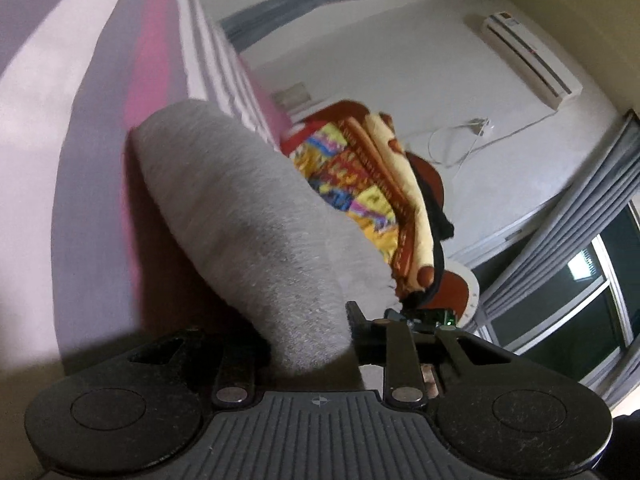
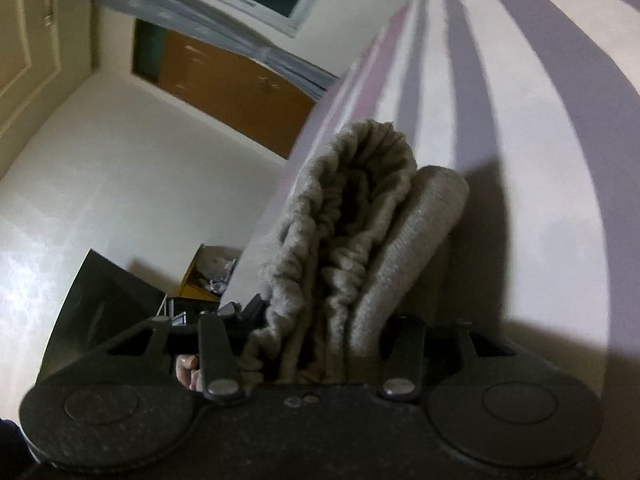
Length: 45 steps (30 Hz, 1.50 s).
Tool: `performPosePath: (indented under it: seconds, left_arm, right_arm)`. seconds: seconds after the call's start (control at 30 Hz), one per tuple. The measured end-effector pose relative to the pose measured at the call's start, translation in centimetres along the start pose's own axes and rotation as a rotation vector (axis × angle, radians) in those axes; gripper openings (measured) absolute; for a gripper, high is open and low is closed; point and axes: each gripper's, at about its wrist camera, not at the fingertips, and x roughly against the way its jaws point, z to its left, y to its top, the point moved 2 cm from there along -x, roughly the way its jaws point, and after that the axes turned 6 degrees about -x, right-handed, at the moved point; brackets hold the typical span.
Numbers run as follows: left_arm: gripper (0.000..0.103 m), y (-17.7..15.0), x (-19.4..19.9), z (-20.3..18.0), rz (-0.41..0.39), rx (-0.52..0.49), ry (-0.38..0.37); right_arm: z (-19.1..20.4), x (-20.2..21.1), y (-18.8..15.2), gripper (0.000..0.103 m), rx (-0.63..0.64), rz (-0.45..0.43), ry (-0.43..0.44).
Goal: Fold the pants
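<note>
While clamped on grey pants (image 1: 248,216) at both ends, held just above a striped bedsheet (image 1: 80,120). Left gripper (image 1: 308,344) shut on a smooth folded edge, cloth running straight ahead from the jaws, long axis pointing away along the sheet toward its far edge. Right gripper (image 2: 316,344) pinched on the gathered elastic waistband (image 2: 352,208), a second rolled layer just beside it on the right. Both equally close, each gripping its own end; cannot tell how many folds are done. Likely next: lowering the bundle flat onto the sheet and letting go. Beyond the far edge, a heap of patterned blankets (image 1: 360,184), an air conditioner (image 1: 528,56) on a white wall, grey curtains (image 1: 580,216), 1 wooden door (image 2: 232,96)
</note>
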Motion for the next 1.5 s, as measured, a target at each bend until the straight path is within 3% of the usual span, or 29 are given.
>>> performPosePath:
  seconds: [0.2,0.37,0.47,0.57,0.63,0.73,0.83,0.9,0.93,1.0,1.03,1.1,1.13,1.27,1.4,1.5]
  left_arm:
    - [0.026,7.7,-1.0,1.3,-0.055,-0.041,0.071]
    - [0.026,12.0,-1.2,2.6,-0.11,-0.076,0.104]
    - [0.026,12.6,-1.8,5.1,-0.074,-0.038,0.168]
    - [0.027,11.1,-3.1,8.6,0.03,0.011,0.298]
    - [0.03,10.0,-2.7,9.5,-0.009,0.004,0.269]
    - [0.034,9.7,-2.0,9.9,-0.051,0.026,0.248]
    - [0.051,9.4,-1.4,8.4,-0.054,-0.009,0.29]
    - [0.072,8.6,-1.0,6.7,-0.062,-0.066,0.357]
    - [0.078,8.2,-0.7,5.7,-0.061,-0.107,0.403]
    - [0.1,6.9,-0.5,3.3,-0.055,-0.2,0.523]
    - [0.103,6.2,-0.6,2.2,-0.05,-0.252,0.585]
    - [0.103,5.0,-1.0,0.7,-0.063,-0.343,0.771]
    - [0.103,4.8,-1.0,0.1,-0.089,-0.343,0.836]
    - [0.103,3.8,-0.6,-1.6,-0.198,-0.226,0.955]
    - [0.103,1.9,-0.5,-5.2,-0.217,-0.229,1.032]
    - [0.103,0.0,0.2,-8.3,-0.2,-0.261,1.038]
  right_arm:
    - [0.9,-4.1,7.0,0.046,0.057,0.008,-0.001]
    - [0.9,-6.7,10.9,0.046,0.087,-0.019,0.017]
    - [-0.5,-8.2,12.4,0.046,0.056,-0.012,0.0]
    - [-3.3,-10.8,12.8,0.048,-0.008,0.056,-0.117]
    - [-5.9,-12.1,12.2,0.05,-0.067,0.097,-0.214]
    - [-6.9,-11.3,11.4,0.053,-0.085,0.063,-0.142]
    - [-6.9,-10.4,10.8,0.057,-0.074,0.049,-0.137]
    - [-6.7,-9.2,10.4,0.06,-0.075,0.041,-0.144]
    - [-6.5,-8.4,9.8,0.062,-0.07,0.035,-0.154]
    - [-5.8,-7.1,9.2,0.07,-0.061,0.018,-0.175]
    - [-5.4,-6.3,8.8,0.076,-0.05,-0.003,-0.197]
    - [-4.2,-5.0,7.8,0.082,-0.008,-0.047,-0.271]
    - [-3.6,-4.5,6.9,0.085,0.023,-0.081,-0.312]
    - [-1.2,-3.5,3.2,0.092,0.153,-0.176,-0.526]
    - [2.5,-2.7,-0.4,0.092,0.242,-0.199,-0.591]
    - [5.8,-2.4,-2.3,0.092,0.318,-0.182,-0.666]
